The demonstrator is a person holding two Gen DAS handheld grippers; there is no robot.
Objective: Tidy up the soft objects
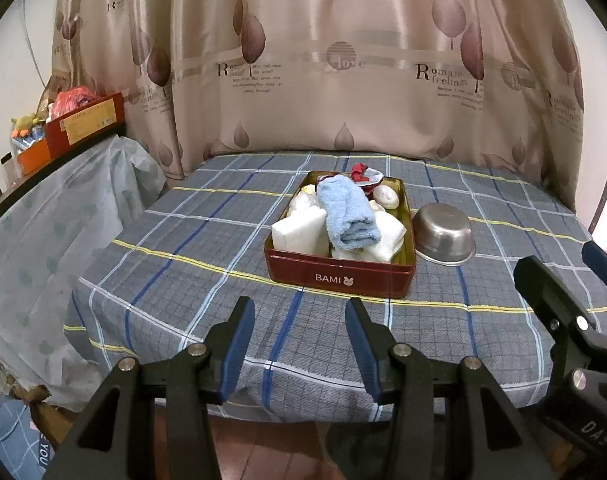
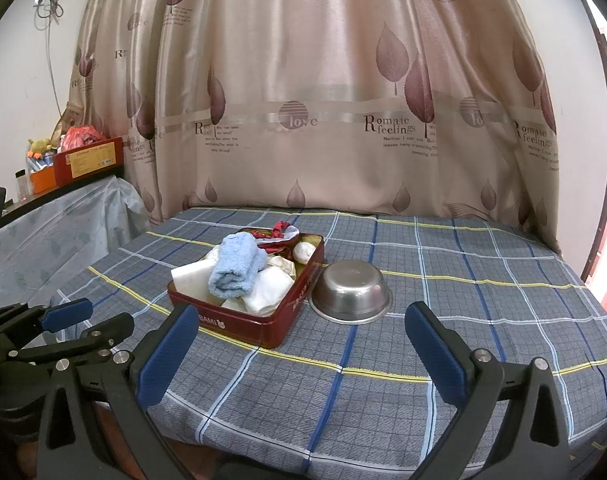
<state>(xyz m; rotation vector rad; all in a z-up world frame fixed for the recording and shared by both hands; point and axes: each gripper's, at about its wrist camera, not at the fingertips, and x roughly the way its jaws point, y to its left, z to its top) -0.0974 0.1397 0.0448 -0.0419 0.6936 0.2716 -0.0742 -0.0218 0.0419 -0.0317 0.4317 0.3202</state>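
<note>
The left gripper [image 1: 299, 344] hangs over the near edge of the table [image 1: 183, 264], its jaws spread with nothing between them. Straight ahead of these jaws, well apart from them, stands the red tin [image 1: 339, 276] (the word BAMI is printed on its near wall). It is packed full: a rolled blue towel [image 1: 349, 214] lies on top, white cloths [image 1: 299, 232] are under it and beside it, a small pale round thing [image 1: 385, 197] is in the far right corner, and a red and white cloth [image 1: 363, 174] hangs over the far rim.

The right gripper [image 2: 303, 350] also has its jaws spread wide and empty. The steel bowl [image 2: 351, 290] sits upside down just ahead, between the lines of both fingers, and touches or almost touches the right wall of the tin. The tin is ahead and to the left of these jaws. Behind the table hangs a curtain [image 2: 323, 80].
</note>
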